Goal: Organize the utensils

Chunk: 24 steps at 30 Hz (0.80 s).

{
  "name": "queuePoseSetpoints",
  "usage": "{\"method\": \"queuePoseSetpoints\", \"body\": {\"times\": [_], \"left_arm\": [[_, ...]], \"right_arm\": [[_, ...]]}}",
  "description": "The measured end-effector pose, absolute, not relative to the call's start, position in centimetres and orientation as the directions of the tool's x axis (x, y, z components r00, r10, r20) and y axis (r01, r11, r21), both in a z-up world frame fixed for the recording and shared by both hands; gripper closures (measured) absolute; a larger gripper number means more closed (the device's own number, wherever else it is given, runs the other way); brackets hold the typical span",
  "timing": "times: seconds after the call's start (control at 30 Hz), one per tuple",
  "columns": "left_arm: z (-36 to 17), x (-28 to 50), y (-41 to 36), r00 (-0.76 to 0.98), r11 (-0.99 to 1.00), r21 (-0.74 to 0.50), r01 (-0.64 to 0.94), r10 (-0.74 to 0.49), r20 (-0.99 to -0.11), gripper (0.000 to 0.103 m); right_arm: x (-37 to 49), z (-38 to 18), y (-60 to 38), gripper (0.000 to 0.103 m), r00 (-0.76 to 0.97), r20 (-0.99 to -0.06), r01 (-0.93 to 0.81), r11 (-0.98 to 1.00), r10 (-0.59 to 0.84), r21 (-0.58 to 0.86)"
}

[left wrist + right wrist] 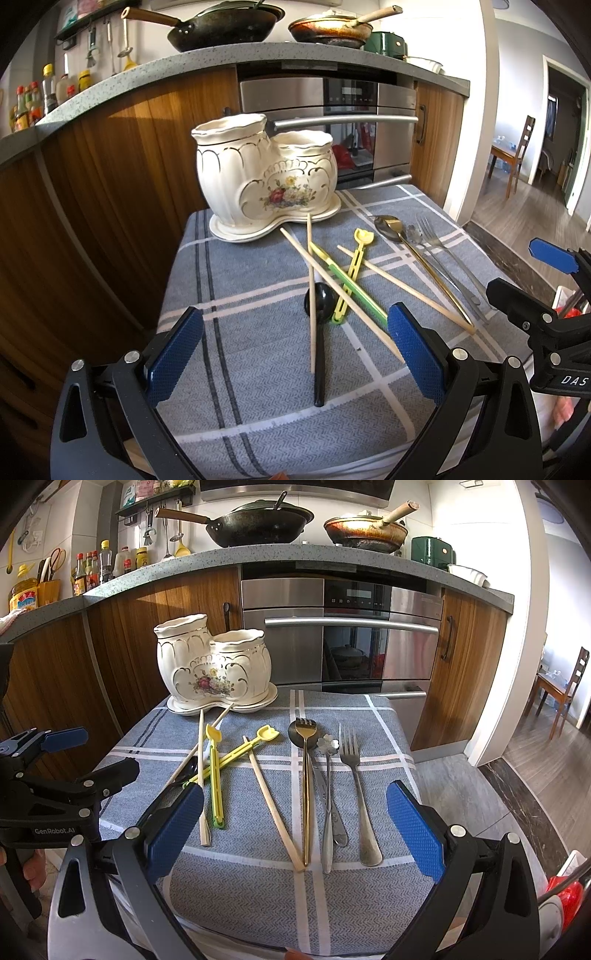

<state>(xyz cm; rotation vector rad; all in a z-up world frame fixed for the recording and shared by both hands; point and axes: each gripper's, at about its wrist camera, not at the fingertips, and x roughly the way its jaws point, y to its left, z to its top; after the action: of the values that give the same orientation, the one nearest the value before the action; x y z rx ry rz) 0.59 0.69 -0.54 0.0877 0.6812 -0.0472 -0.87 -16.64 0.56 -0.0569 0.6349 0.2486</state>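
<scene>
Two claws hover over the table, both spread wide and holding nothing. The left claw frames a black ladle whose handle runs toward 6 o'clock; one chopstick lies across its bowl. A second chopstick slants from 11 to 5 o'clock, passing just beside the claw's right pad. Two yellow-green clips cross each other under it, at 12 o'clock from the claw. A third chopstick lies at 2 o'clock, and beyond it a gold-handled spoon and a fork. The holder, a white two-pot ceramic piece with a flower print, stands on its tray at the far edge of the cloth, at 12 o'clock. Both its pots look empty from here.

The right claw hangs over the near edge, with the silverware between its pads. At its 12 o'clock the spoon lies lengthwise, a chopstick touching its handle end. Just right of the spoon are a flower-ended spoon and a fork, side by side. The clips and the other chopsticks lie at 11 o'clock, with the holder behind them. The left claw shows at 9 o'clock.
</scene>
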Motion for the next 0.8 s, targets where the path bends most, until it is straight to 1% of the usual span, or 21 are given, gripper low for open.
{"method": "queuePoseSetpoints", "body": {"times": [0.33, 0.5, 0.63, 0.73, 0.8], "left_arm": [[-1.1, 1.0, 1.1, 0.77, 0.996, 0.055, 0.069, -0.018, -0.638, 0.004], [-0.6, 1.4, 1.6, 0.79, 0.995, 0.061, 0.079, -0.025, -0.613, 0.004], [0.4, 2.1, 2.4, 0.812, 0.994, 0.059, 0.088, -0.038, -0.582, 0.004], [1.1, 3.2, 3.3, 0.818, 0.993, 0.032, 0.109, -0.071, -0.571, 0.004], [1.6, 4.0, 3.9, 0.818, 0.993, 0.022, 0.117, -0.083, -0.569, 0.004]], "right_arm": [[-0.4, -0.4, -17.1, 0.005, 0.766, -0.609, -0.238, 0.971, 0.208, 0.033], [0.5, -0.2, -17.5, 0.005, 0.763, -0.615, -0.233, 0.972, 0.199, 0.025], [1.5, 1.7, -17.7, 0.006, 0.804, -0.564, -0.224, 0.974, 0.189, 0.007], [2.2, 3.3, -17.7, 0.006, 0.83, -0.514, -0.238, 0.971, 0.216, 0.023], [3.1, 4.3, -17.4, 0.006, 0.831, -0.504, -0.254, 0.967, 0.235, 0.032]]}}
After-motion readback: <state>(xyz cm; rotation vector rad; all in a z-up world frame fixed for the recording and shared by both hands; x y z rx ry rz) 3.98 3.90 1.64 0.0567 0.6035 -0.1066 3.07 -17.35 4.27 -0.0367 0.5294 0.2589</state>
